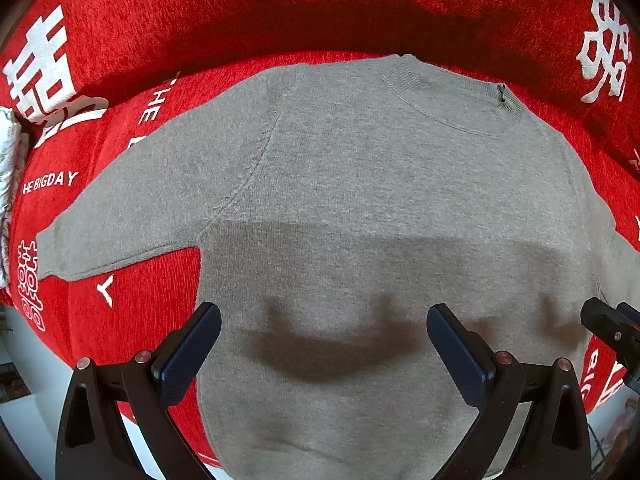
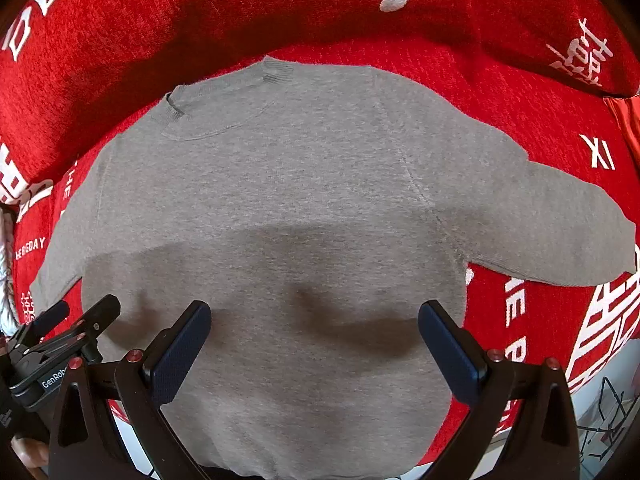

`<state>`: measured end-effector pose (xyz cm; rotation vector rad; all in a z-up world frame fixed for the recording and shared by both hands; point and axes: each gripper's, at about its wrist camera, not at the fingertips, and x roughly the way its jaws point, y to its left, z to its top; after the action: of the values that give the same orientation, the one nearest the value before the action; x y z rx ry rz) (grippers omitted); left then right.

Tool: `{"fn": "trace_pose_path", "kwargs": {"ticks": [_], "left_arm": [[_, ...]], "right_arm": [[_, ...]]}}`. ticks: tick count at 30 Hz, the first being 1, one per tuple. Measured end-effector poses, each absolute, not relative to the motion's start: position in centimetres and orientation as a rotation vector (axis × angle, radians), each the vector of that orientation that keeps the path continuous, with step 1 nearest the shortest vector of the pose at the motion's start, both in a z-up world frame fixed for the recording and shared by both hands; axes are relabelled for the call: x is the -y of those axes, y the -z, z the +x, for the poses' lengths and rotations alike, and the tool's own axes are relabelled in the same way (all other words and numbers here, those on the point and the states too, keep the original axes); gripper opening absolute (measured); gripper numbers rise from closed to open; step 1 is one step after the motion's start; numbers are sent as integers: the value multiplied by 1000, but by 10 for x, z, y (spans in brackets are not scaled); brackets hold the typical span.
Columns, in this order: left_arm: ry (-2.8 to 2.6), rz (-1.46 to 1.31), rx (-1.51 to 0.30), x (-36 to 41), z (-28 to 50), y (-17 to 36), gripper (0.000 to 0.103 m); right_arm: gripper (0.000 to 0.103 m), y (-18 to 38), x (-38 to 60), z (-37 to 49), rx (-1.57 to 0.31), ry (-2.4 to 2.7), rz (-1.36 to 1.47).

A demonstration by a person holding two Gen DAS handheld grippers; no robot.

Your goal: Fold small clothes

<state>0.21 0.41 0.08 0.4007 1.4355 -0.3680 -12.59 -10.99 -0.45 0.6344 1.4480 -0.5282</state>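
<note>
The fuzzy red blanket with white print reads "THE BIGDAY" left of the grey knit sweater. "GenRob…" is printed on the left gripper, cut off.

The grey sweater lies flat on the red cloth; nothing stands on it. Both wide-open claws, left claw and right claw, hang side by side above its lower half.

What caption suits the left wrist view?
Open left gripper above a grey sweater spread flat on a red printed cloth.
</note>
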Motion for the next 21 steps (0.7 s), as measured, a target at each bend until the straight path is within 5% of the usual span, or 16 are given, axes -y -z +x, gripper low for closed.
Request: {"fn": "trace_pose_path", "kwargs": {"ticks": [21], "left_arm": [[460,288,-1430,-15,9,5,103]], "right_arm": [[103,2,102,-122,-1449,528,630]]}}
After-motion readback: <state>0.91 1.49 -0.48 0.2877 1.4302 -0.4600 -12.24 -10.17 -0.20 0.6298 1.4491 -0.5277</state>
